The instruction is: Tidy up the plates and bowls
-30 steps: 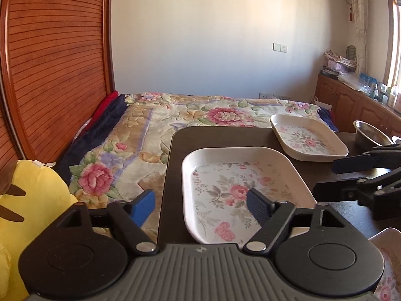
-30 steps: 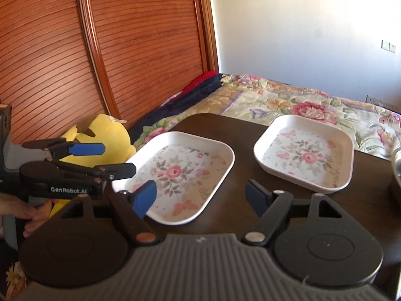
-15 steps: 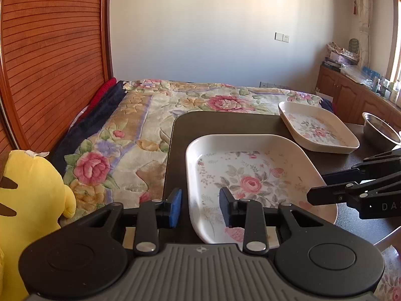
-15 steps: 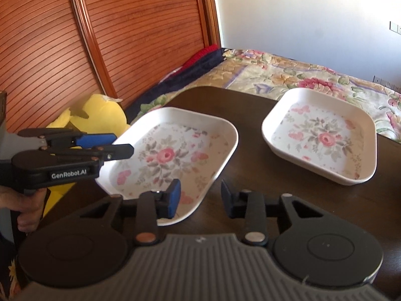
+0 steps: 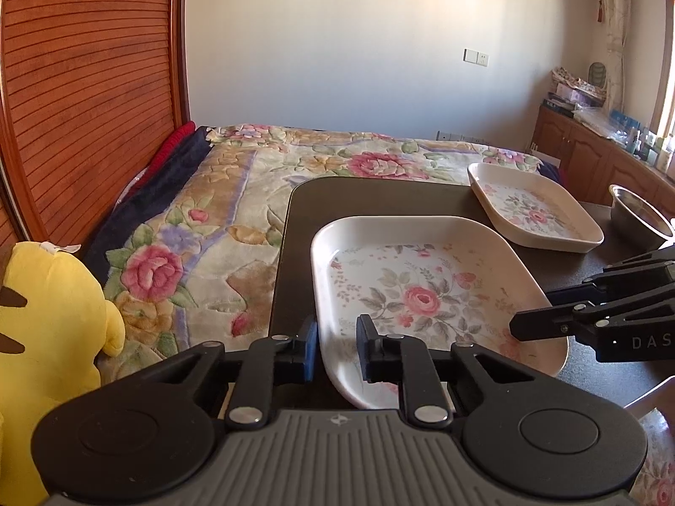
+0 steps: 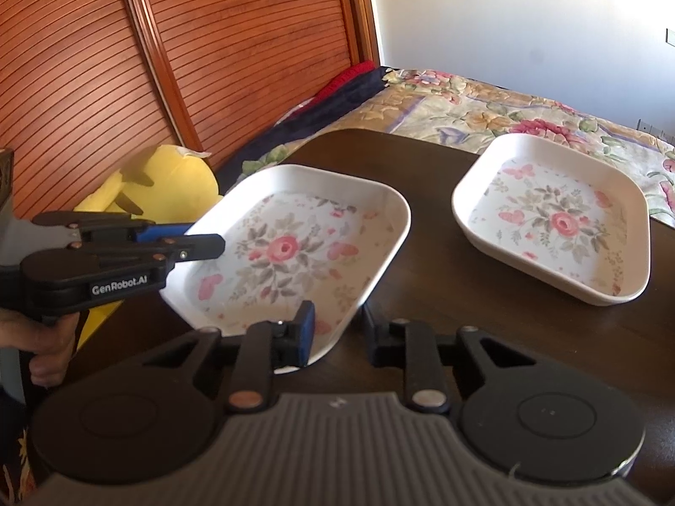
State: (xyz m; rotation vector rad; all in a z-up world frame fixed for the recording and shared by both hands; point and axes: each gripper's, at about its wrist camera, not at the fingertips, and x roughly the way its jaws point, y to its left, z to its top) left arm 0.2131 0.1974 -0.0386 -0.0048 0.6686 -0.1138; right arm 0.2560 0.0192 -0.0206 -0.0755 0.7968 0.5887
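A dark brown bench (image 5: 379,198) stands against a floral-quilted bed (image 5: 236,194) beside a slatted wooden wardrobe (image 6: 236,42). Left claw (image 5: 336,348) and right claw (image 6: 337,329) each clench a rim of the near white floral rectangular plate (image 6: 291,248); a second matching plate (image 6: 552,219) rests further back.

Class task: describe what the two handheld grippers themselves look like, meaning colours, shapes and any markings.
Both the left gripper and right gripper are black, with round discs, a ribbed grey body, silver rivets and blue-padded jaws. White "GenRobot.AI" lettering marks the left one's side; a bare hand grips its handle.
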